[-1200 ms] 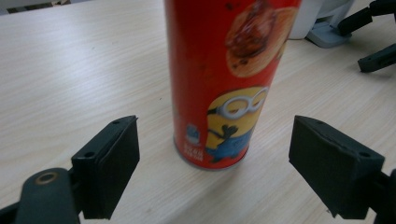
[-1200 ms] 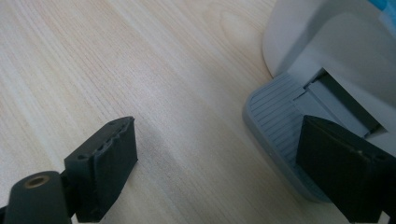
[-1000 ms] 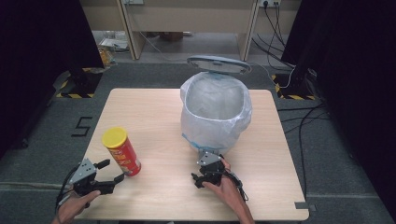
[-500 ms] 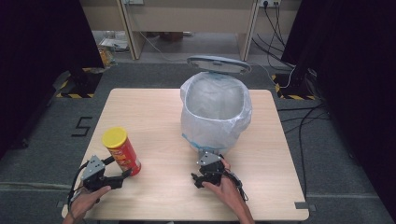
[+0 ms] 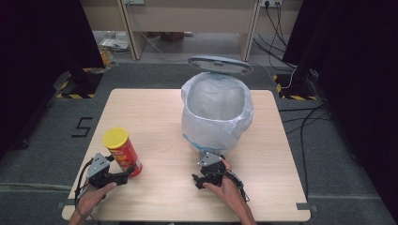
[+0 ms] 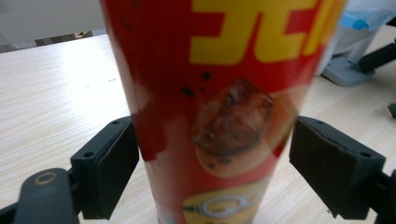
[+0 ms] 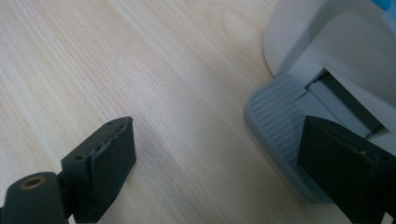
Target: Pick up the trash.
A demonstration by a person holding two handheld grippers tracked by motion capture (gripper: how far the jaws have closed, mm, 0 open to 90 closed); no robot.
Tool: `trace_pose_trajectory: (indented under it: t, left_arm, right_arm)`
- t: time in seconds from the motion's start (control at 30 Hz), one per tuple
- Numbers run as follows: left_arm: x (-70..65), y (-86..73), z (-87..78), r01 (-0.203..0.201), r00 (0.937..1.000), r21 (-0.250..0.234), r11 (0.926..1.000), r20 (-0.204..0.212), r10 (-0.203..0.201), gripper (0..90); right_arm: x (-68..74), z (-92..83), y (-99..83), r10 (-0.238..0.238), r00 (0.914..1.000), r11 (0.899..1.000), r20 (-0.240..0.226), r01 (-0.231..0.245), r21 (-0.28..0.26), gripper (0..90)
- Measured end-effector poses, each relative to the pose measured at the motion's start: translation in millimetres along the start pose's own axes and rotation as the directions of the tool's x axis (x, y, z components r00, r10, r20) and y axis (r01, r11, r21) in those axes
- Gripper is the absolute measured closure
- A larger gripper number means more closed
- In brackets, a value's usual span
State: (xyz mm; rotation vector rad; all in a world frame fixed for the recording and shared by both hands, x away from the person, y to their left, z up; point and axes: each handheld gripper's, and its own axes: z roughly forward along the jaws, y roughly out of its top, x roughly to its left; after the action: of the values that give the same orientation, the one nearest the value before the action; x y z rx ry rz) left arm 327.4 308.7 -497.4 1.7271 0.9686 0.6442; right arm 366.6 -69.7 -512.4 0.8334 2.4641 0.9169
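One red crisp can (image 5: 123,151) with yellow lid; one lined pedal bin (image 5: 216,112), lid raised; one wooden table (image 5: 155,112); two handheld grippers: left (image 5: 117,176), right (image 5: 202,174).

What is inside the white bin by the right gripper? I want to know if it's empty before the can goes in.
The bin is lined with a translucent bag; the visible inner walls look bare. Its bottom is hidden by the rim.

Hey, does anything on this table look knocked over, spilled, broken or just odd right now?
Nothing stands out. The chip can stands upright between the left gripper's open jaws, and the lined bin sits upright with its lid raised. No spills show.
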Motion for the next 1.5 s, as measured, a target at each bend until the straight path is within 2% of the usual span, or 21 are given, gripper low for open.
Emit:
trace_pose_trajectory:
  t: [0.1, 0.17, 0.5, 0.57, 0.7, 0.83, 1.1, 1.27, 1.5]
  left_arm:
    - [2.1, 0.0, 6.8, -0.016, 0.9998, 0.001, 0.9999, -0.01, 0.016, 16.8]
    - [2.1, 0.2, 8.7, -0.011, 0.9999, -0.015, 0.9998, -0.01, 0.011, 22.6]
    - [2.2, 4.0, 9.9, -0.019, 0.9998, -0.025, 0.9995, -0.004, 0.019, 24.0]
    - [1.6, 7.9, 8.6, -0.024, 0.9997, -0.032, 0.9992, -0.002, 0.024, 24.1]
    - [1.7, 15.7, 6.0, 0.002, 1.0, -0.049, 0.9988, 0.008, -0.001, 24.1]
    - [2.1, 23.9, 5.1, 0.006, 1.0, -0.049, 0.9988, 0.008, -0.006, 24.1]
    - [0.9, 46.3, 12.5, 0.004, 0.9998, -0.062, 0.9981, 0.018, -0.003, 24.1]
    - [0.1, 59.4, 17.2, 0.023, 0.9994, -0.061, 0.9979, 0.029, -0.021, 24.1]
    - [0.9, 72.3, 18.8, 0.019, 0.9997, -0.068, 0.9975, 0.018, -0.018, 24.2]
  right_arm:
    - [-0.3, 0.0, 0.1, -0.001, 1.0, 1.0, -0.002, 0.001, 0.001, 11.5]
    - [0.1, 0.1, 0.1, 0.0, 1.0, 1.0, -0.002, 0.0, 0.001, 11.4]
    - [-0.1, 0.1, 0.1, 0.0, 1.0, 1.0, -0.004, 0.0, 0.002, 11.3]
    - [-0.2, 0.2, 0.3, -0.004, 1.0, 1.0, 0.001, 0.004, 0.001, 11.2]
    - [-0.1, 0.1, 0.4, -0.003, 1.0, 1.0, 0.0, 0.003, 0.003, 11.1]
    - [-0.2, 0.1, 0.3, -0.003, 1.0, 1.0, -0.001, 0.003, 0.002, 11.1]
    - [-0.1, 0.3, 0.5, -0.004, 1.0, 1.0, -0.001, 0.004, 0.003, 10.9]
    - [-0.2, 0.3, 0.6, -0.004, 1.0, 1.0, -0.002, 0.005, 0.004, 10.8]
    - [-0.2, 0.1, 0.4, -0.004, 1.0, 1.0, -0.003, 0.004, 0.003, 10.8]
